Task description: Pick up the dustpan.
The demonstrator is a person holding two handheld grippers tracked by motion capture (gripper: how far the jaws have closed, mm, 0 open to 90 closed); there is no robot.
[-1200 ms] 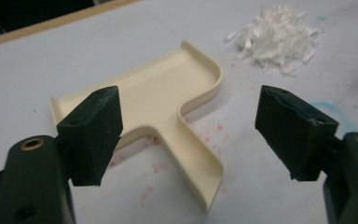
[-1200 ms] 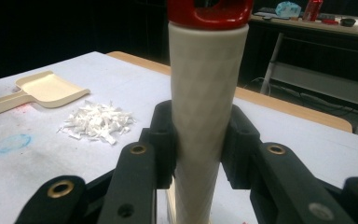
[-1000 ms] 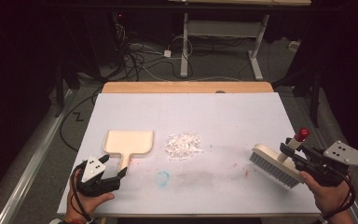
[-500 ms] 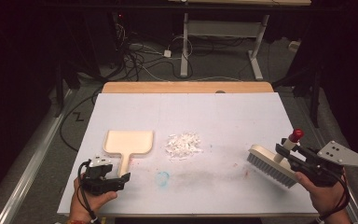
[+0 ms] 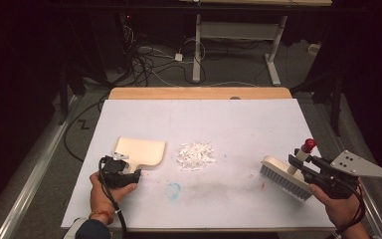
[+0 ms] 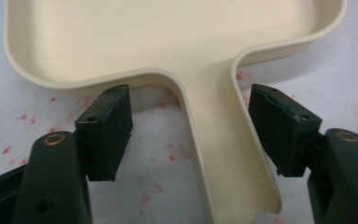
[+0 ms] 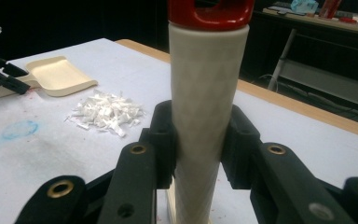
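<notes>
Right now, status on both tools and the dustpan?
Left tool open, jaws just been closing, astride the dustpan handle, pads not touching. Right tool shut on brush handle. Paper scraps lie between dustpan and brush.

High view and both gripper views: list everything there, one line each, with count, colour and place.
dustpan: one, cream, left part of the table, its handle between the left jaws
paper scraps: one pile, white, middle of the table
brush: one, cream with a red-capped handle, right part of the table
blue smudge: one, near edge of the table
table: one, white top with a wooden far edge
left gripper: black, jaws just been closing beside the dustpan handle, pads not yet pressing
right gripper: black, clamped on the brush handle
</notes>
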